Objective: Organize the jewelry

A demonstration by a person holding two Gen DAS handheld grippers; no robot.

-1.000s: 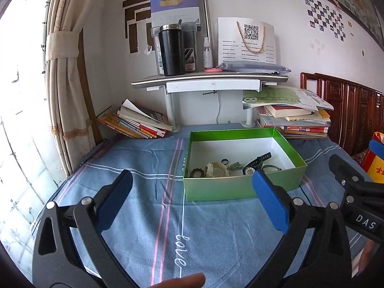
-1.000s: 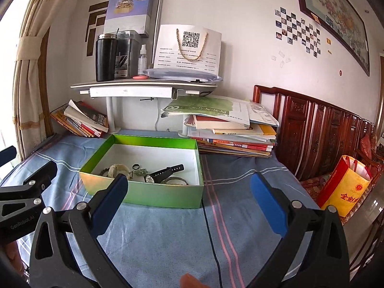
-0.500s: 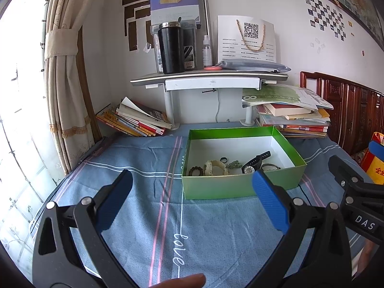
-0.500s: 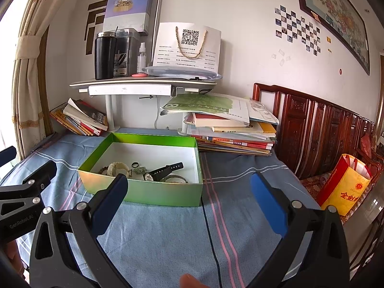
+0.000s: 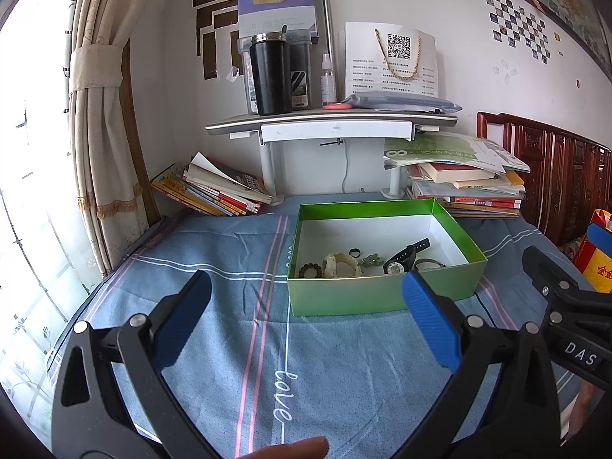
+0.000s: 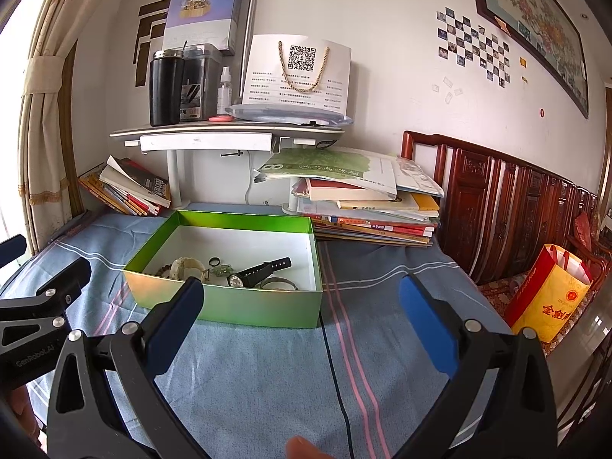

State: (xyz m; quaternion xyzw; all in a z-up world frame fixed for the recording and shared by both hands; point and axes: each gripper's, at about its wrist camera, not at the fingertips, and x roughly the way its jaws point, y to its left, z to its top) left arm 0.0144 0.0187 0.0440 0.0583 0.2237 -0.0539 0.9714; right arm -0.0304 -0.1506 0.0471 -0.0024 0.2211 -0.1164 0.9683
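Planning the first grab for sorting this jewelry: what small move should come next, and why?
Probably ease the right gripper forward over the green box toward the black watch. Both grippers are open and empty, short of the box, and the watch lies on top, nearest that side.

The blue cloth (image 5: 344, 363) carries the stitched word "love". The right gripper's (image 5: 566, 306) arm reads "DAS"; the left gripper's (image 6: 38, 306) arm reads "GenRobot.AI". A white bag (image 6: 298, 72) shows a QR code.

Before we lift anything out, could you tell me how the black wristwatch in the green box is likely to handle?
The black wristwatch probably flops: its strap sticks out long and thin past the case. It lies among other pieces in the green box, so it may snag them. It looks light.
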